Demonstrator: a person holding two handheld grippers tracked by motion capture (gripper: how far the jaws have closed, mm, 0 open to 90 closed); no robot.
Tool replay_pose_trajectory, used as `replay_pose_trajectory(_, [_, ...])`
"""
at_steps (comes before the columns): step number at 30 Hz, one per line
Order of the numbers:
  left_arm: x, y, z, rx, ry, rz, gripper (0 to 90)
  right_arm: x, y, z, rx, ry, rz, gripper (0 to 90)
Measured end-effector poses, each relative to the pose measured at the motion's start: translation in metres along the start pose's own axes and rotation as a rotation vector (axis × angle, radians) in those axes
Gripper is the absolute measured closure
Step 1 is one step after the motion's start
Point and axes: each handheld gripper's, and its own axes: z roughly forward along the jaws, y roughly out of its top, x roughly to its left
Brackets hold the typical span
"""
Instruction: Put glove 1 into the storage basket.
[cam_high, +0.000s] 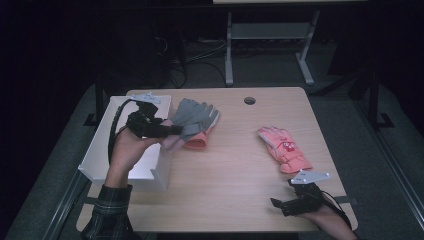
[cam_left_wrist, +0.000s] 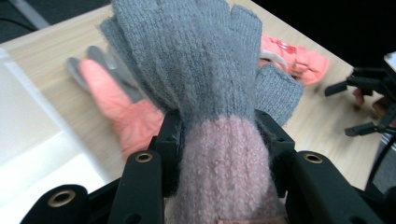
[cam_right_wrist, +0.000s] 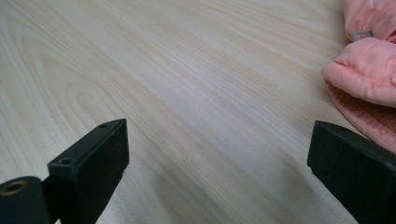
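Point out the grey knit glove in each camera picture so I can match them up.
High view: the grey knit glove sits left of centre, clamped in the left hand-held gripper beside the white box.
Left gripper view: it covers the centre, with its pink cuff between the jaws.
Right gripper view: not in it.
Shared landmark: the pink padded glove lying on the table.

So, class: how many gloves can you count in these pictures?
3: a grey knitted glove clamped in the left gripper, a pink glove beneath it, another pink glove at the table's right. Others may be hidden.
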Motion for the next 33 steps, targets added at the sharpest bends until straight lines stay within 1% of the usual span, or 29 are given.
replay_pose_trajectory(1, [0.003,-0.001,-0.003,-0.012,0.005,-0.014,59.7,0.000,0.000,0.000,0.001,0.000,-0.001,5.1])
replay_pose_trajectory(2, [0.003,-0.001,-0.003,-0.012,0.005,-0.014,59.6,0.000,0.000,0.000,0.001,0.000,-0.001,5.1])
replay_pose_trajectory(3, [0.006,-0.002,-0.007,-0.020,0.015,-0.018,59.6,0.000,0.000,0.000,0.000,0.000,0.000,5.1])
replay_pose_trajectory(7, [0.019,-0.008,-0.019,-0.047,0.052,-0.059,59.7,0.000,0.000,0.000,0.000,0.003,0.002,5.1])
replay_pose_trajectory(10, [0.027,-0.013,-0.026,-0.056,0.087,-0.085,59.6,0.000,0.000,-0.001,0.000,0.004,0.010,5.1])
replay_pose_trajectory(12, [0.032,-0.016,-0.030,-0.060,0.104,-0.101,59.7,0.000,0.001,-0.001,-0.003,0.006,0.006,5.1])
replay_pose_trajectory(15, [0.040,-0.022,-0.037,-0.053,0.144,-0.124,59.7,0.001,0.004,0.002,-0.006,0.018,-0.004,5.1])
replay_pose_trajectory(16, [0.043,-0.024,-0.039,-0.045,0.152,-0.127,59.6,0.001,0.006,0.003,-0.011,0.021,-0.013,5.1])
replay_pose_trajectory(17, [0.047,-0.026,-0.042,-0.046,0.162,-0.139,59.6,0.002,0.007,0.004,-0.006,0.024,-0.012,5.1])
replay_pose_trajectory(18, [0.052,-0.030,-0.045,-0.046,0.178,-0.151,59.7,0.002,0.008,0.006,-0.003,0.028,-0.010,5.1])
replay_pose_trajectory(20, [0.059,-0.035,-0.048,-0.040,0.208,-0.168,59.6,0.002,0.010,0.009,0.002,0.034,-0.025,5.1])
replay_pose_trajectory(21, [0.066,-0.039,-0.050,-0.036,0.229,-0.184,59.6,0.002,0.011,0.010,0.000,0.038,-0.031,5.1])
replay_pose_trajectory(23, [0.072,-0.043,-0.049,-0.033,0.246,-0.199,59.6,0.003,0.011,0.010,0.001,0.040,-0.035,5.1])
replay_pose_trajectory(24, [0.081,-0.048,-0.047,-0.022,0.272,-0.214,59.5,0.002,0.010,0.010,0.001,0.039,-0.030,5.1])
replay_pose_trajectory(25, [0.081,-0.048,-0.047,-0.022,0.272,-0.214,59.4,0.002,0.010,0.009,-0.002,0.037,-0.022,5.1])
replay_pose_trajectory(26, [0.086,-0.051,-0.044,-0.017,0.284,-0.225,59.4,0.002,0.010,0.009,-0.002,0.037,-0.022,5.1])
replay_pose_trajectory(27, [0.095,-0.056,-0.038,0.005,0.303,-0.242,59.4,0.001,0.010,0.009,-0.001,0.032,-0.029,5.1])
replay_pose_trajectory(28, [0.095,-0.056,-0.038,0.005,0.303,-0.242,59.4,0.001,0.010,0.009,-0.001,0.032,-0.029,5.1])
replay_pose_trajectory(30, [0.105,-0.063,-0.031,0.022,0.318,-0.264,59.3,0.002,0.010,0.009,-0.002,0.035,-0.021,5.1])
replay_pose_trajectory(32, [0.112,-0.068,-0.026,0.034,0.330,-0.273,59.3,0.001,0.010,0.009,0.006,0.034,-0.026,5.1])
replay_pose_trajectory(33, [0.116,-0.072,-0.022,0.045,0.342,-0.278,59.3,0.001,0.010,0.009,0.006,0.035,-0.026,5.1])
